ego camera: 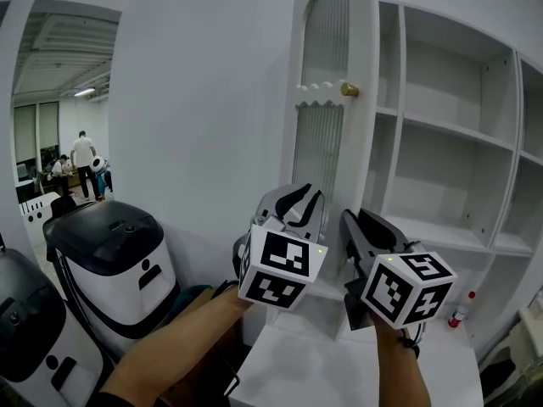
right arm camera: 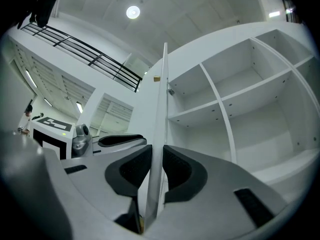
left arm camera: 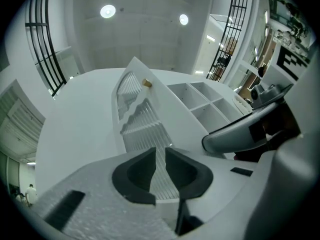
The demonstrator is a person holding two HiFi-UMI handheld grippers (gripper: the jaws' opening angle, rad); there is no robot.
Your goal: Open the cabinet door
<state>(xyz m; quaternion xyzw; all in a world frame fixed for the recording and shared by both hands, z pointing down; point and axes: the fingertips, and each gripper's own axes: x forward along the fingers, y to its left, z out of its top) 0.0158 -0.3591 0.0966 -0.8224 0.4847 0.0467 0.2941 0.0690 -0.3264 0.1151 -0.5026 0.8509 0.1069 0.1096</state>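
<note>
Cabinet door (right arm camera: 162, 109) stands open and edge-on to my right gripper (right arm camera: 156, 151). In the right gripper view its thin white edge runs straight up between the two dark pads, which press on it from both sides, so that gripper is clamped on the door. The grip is low on the door, well below the gold knob (right arm camera: 156, 78). The open shelves (right arm camera: 225, 104) fill the space to the right of the edge.

My left gripper (left arm camera: 160, 154) has its jaws close together with a slim gap and nothing in it. In the left gripper view the door's ribbed panel shows through that gap, beyond the jaws and not touching them.

That view gives me the door's face (left arm camera: 140, 119), with its two ribbed panes, scalloped trim and the knob (left arm camera: 147, 83), which the right gripper view reduces to a bare edge. It also catches the right gripper's body at its right side.

From the head view I see both at once: left gripper (ego camera: 303, 200) in front of the lower ribbed pane, right gripper (ego camera: 363, 225) just beside it at the door's (ego camera: 318, 151) shelf-side edge, and the knob (ego camera: 349, 89) high above both. Only this view shows a white machine (ego camera: 110, 253) with a black lid at the left.
</note>
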